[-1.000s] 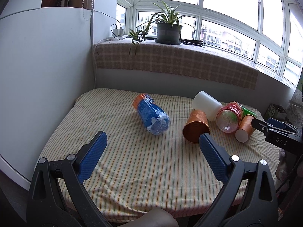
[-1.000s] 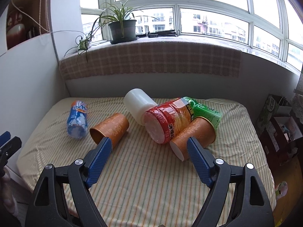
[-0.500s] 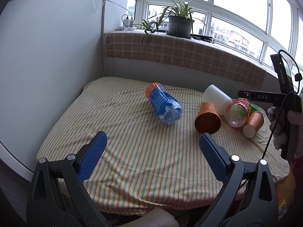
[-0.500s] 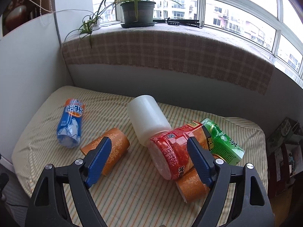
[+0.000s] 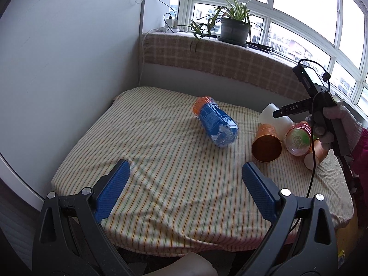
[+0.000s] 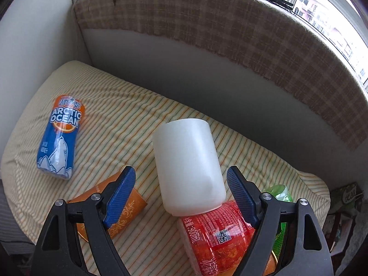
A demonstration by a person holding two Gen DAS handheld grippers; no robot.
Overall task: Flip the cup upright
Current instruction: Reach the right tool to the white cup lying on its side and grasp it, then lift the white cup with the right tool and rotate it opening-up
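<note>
A white cup [image 6: 187,165] lies on its side on the striped table cloth, its near end resting against a red jar [image 6: 216,237]. My right gripper [image 6: 181,195] is open, its blue pads on either side of the cup's near end, not touching it. In the left wrist view the white cup [image 5: 274,118] is partly hidden behind the right gripper's body. My left gripper [image 5: 184,188] is open and empty above the table's near part.
An orange cup [image 5: 266,143] lies on its side, mouth toward the left camera; it also shows in the right wrist view [image 6: 115,211]. A blue Arctic Ocean bottle [image 6: 58,138] lies at the left. A green carton [image 6: 279,191] and a second orange cup [image 5: 315,155] lie beside the jar.
My right gripper has moved forward and down over the white cup, which now sits between its pads. The left gripper has pulled back and shifted left a little.
</note>
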